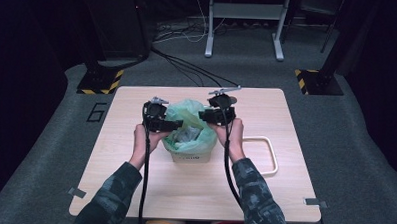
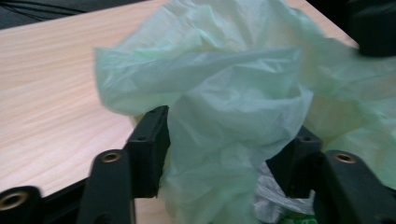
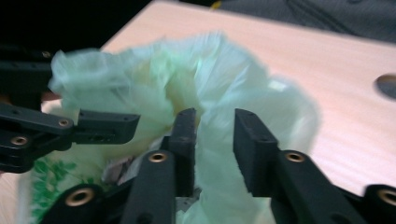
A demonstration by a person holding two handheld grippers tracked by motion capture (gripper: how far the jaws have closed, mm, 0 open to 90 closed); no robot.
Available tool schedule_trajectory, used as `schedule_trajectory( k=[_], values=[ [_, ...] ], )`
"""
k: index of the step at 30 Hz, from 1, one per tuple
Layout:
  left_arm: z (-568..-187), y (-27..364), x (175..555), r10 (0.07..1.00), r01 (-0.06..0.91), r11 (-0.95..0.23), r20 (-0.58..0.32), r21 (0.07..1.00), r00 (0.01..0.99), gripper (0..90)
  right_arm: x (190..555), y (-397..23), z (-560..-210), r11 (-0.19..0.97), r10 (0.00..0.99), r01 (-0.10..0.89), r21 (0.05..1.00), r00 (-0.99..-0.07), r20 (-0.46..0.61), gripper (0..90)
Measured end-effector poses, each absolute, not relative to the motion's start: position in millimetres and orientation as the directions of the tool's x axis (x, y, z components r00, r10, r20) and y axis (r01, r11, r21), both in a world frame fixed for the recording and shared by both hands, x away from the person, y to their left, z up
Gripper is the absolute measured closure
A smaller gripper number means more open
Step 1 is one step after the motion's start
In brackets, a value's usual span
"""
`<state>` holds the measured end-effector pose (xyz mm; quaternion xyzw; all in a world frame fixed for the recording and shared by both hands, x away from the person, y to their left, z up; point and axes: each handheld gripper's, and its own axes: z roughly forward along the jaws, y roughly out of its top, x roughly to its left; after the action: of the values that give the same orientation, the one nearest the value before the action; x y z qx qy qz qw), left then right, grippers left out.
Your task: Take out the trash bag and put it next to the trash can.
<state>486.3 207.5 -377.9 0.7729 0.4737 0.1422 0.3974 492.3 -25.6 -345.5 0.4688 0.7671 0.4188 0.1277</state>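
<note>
A thin, crumpled pale-green plastic bag (image 1: 188,122) is lining a small cream-coloured bin (image 1: 191,156) that is sitting near the middle of the light wooden table (image 1: 133,190). The bag's loose top is bunching up above the bin's rim.

The left gripper (image 2: 229,154) is reaching in from the bag's left side. Its jaws are standing apart with a fold of the green film hanging between them. The film is brushing the pads, but they are not pinching it: released.

The right gripper (image 3: 215,140) is working from the bag's right side. Its jaws are standing parted around a ruffled edge of the bag, with a gap showing between pads and film: also released.

A white rounded-rectangle frame (image 1: 265,154) is lying flat on the table, just right of the bin.
</note>
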Motion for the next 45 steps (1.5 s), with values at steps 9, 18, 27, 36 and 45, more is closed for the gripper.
schedule_trajectory(
  k=[9, 18, 27, 36, 45],
  values=[
    [-380, 201, 488, 0.844, 0.624, -0.257, -0.142, 0.738, 0.516, 37.9, 512, -46, -381, 0.132, 0.881, 0.761, 0.635, -0.384, 0.277, 30.5],
    [-387, 194, 489, 0.835, 0.631, -0.283, -0.138, 0.723, 0.532, 38.1, 517, -32, -409, 0.196, 0.896, 0.799, 0.568, -0.381, 0.227, 48.9],
    [-387, 196, 486, 0.826, 0.620, -0.274, -0.150, 0.735, 0.543, 47.3, 500, -36, -380, 0.201, 0.898, 0.687, 0.698, -0.414, 0.150, 74.9],
    [-385, 195, 486, 0.785, 0.608, -0.254, -0.207, 0.752, 0.584, 43.9, 495, -24, -361, 0.235, 0.859, 0.637, 0.734, -0.490, 0.150, 89.4],
    [-369, 184, 479, 0.688, 0.564, -0.286, -0.244, 0.775, 0.684, 27.0, 500, -3, -351, 0.250, 0.844, 0.616, 0.747, -0.517, 0.144, 89.6]
  ],
)
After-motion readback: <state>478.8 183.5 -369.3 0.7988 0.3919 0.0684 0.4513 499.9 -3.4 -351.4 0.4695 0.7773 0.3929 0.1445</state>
